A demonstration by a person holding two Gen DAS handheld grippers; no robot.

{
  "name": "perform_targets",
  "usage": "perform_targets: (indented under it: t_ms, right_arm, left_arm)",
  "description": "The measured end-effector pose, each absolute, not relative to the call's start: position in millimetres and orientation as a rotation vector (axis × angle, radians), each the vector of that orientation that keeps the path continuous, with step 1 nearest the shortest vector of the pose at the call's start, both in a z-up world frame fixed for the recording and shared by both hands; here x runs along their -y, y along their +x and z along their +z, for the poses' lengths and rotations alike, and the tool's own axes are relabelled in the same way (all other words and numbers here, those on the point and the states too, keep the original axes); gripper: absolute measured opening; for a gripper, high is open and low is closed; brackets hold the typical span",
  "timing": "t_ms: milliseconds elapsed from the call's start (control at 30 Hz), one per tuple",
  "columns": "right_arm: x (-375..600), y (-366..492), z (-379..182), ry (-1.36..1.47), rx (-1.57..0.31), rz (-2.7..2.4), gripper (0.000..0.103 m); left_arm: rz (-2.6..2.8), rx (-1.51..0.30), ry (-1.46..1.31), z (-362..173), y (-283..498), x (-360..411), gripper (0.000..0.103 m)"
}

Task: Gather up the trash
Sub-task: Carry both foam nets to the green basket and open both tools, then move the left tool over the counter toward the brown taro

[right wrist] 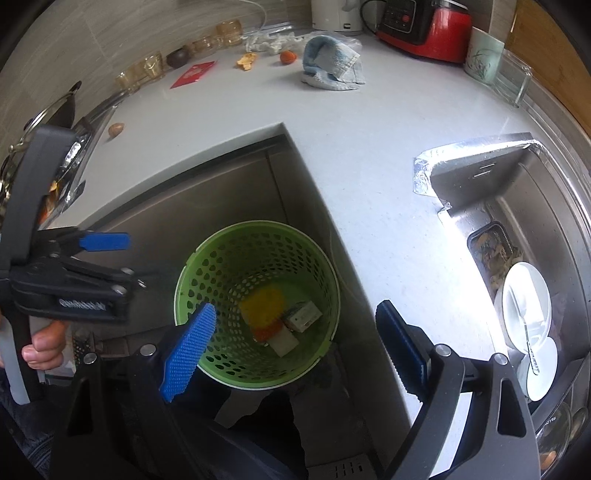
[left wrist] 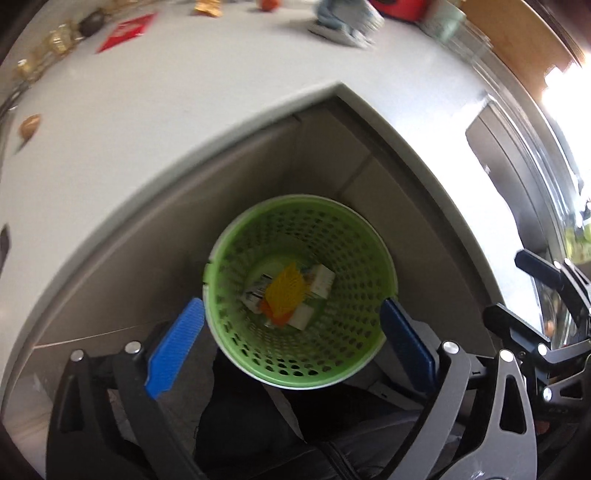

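Note:
A green perforated bin stands on the floor below the white counter's inner corner. In it lie a yellow wrapper and white cartons. My left gripper hangs open straight above the bin with nothing between its blue fingers. The right wrist view shows the same bin, the wrapper and a carton. My right gripper is open and empty above the bin's right side. The left gripper shows at the left, held by a hand.
On the counter lie an orange peel, a nut shell, a red packet, a blue cloth and crumpled plastic. A sink with white bowls is at the right; a red appliance stands behind.

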State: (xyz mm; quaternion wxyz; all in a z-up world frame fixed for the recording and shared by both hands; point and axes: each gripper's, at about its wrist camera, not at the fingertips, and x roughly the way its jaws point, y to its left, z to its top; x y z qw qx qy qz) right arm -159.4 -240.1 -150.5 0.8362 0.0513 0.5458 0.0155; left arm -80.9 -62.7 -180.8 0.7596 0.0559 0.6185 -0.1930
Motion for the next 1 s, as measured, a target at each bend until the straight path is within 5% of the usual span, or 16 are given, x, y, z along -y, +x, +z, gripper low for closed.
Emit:
perform_targets:
  t_ms: [300,600,1000]
  right_arm:
    - [233.6,-144.1,-142.1,0.118,-1.117,0.025,0.101]
    - [207.4,-104.8,-134.1,0.109,-1.105,0.032,0.101]
    - [149.9,-30.7,-124.3,0.111,-1.095,-0.012,0.101]
  left_arm:
    - [-0.242,-1.221,0.051,-144.8,-62.9,3.9,0.094]
    - [-0.11,-1.064,0.001,-108.4,-13.2,-79.3,0.095]
    - [-0.106,-0.975,0.071,-129.4,96.5,-169.3,0.095]
